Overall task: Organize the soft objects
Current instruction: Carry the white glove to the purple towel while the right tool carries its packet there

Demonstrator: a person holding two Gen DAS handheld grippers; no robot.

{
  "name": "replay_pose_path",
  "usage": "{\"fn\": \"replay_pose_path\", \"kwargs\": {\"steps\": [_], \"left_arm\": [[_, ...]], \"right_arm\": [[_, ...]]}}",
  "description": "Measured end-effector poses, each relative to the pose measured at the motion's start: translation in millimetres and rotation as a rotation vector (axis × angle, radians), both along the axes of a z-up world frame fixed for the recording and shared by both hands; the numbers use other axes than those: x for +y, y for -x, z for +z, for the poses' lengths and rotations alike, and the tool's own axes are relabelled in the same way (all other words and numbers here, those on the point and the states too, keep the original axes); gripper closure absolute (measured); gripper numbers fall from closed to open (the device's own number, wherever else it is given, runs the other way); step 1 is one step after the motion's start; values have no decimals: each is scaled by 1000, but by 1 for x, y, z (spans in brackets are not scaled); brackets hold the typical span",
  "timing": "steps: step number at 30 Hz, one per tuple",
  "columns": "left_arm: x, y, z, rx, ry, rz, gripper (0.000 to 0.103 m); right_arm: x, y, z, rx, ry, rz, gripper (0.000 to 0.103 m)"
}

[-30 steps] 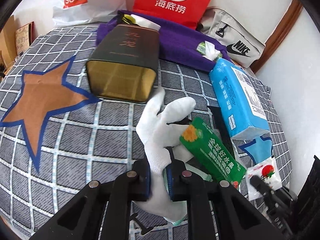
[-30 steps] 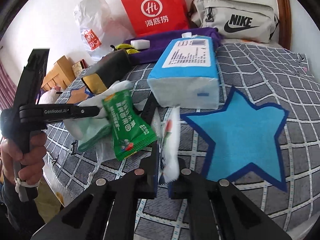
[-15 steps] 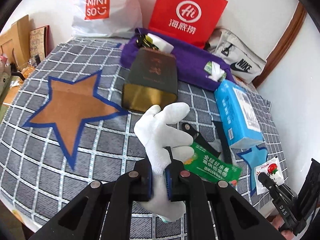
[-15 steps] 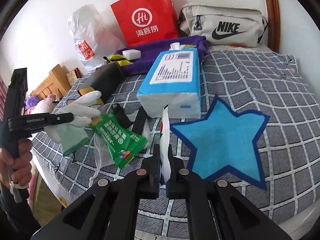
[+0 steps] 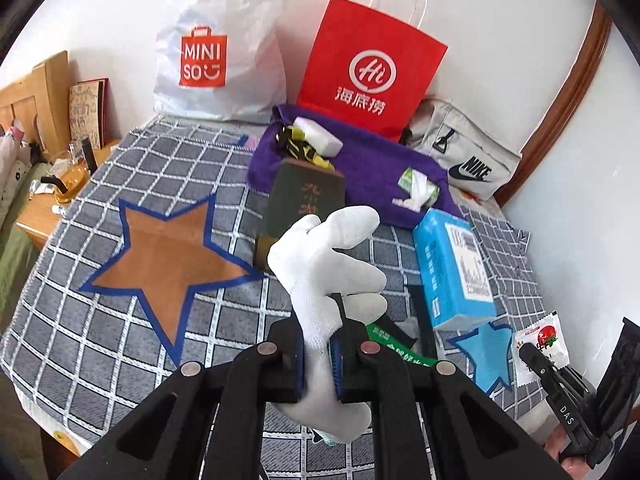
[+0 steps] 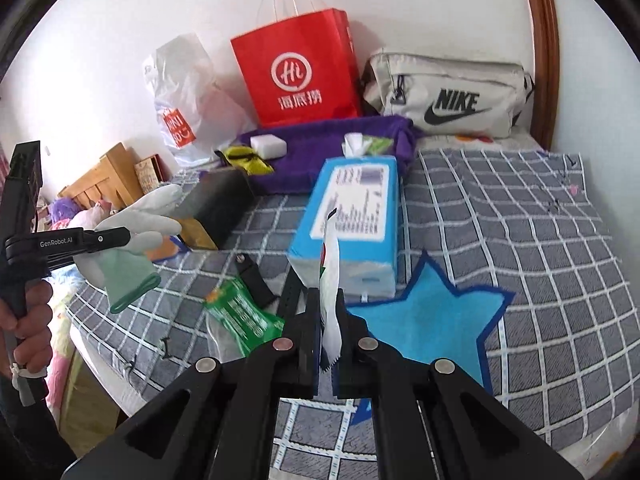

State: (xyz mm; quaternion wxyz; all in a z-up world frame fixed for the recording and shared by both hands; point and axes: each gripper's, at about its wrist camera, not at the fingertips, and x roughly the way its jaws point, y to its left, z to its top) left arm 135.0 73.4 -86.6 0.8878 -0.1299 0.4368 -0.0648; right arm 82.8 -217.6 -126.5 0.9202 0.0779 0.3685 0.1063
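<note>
So the left tongs (image 5: 318,354) are clamped on a white knit glove (image 5: 328,264), held up off the bed, and the right tongs (image 6: 328,344) pinch a thin white snack sachet (image 6: 330,280) edge-on. Under them it's pretty cluttered: a blue tissue pack (image 6: 352,216), a green foil packet (image 6: 240,316), a dark tin box (image 5: 304,208), and a purple towel (image 5: 372,168) at the back against a red paper bag (image 5: 368,68). The orange star patch (image 5: 164,256) on the grey checked bedspread (image 6: 540,248) is bare, and so is the bedspread's right side.
</note>
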Motion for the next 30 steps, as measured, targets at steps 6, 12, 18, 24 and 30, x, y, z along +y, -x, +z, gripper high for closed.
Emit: {"fn": "replay_pose_path", "kwargs": {"steps": [6, 12, 18, 24, 30], "left_arm": [[8, -2, 18, -25, 10, 19, 93], [9, -9, 34, -45, 5, 23, 93], [9, -21, 43, -46, 3, 29, 93], [9, -39, 52, -51, 0, 33, 93], [5, -62, 58, -50, 16, 32, 93]], "right_arm": [[4, -5, 21, -37, 12, 12, 99], [6, -14, 43, -74, 21, 22, 99], [8, -29, 63, -103, 36, 29, 99], [10, -47, 80, -132, 42, 42, 99], [10, -71, 89, -145, 40, 51, 99]]}}
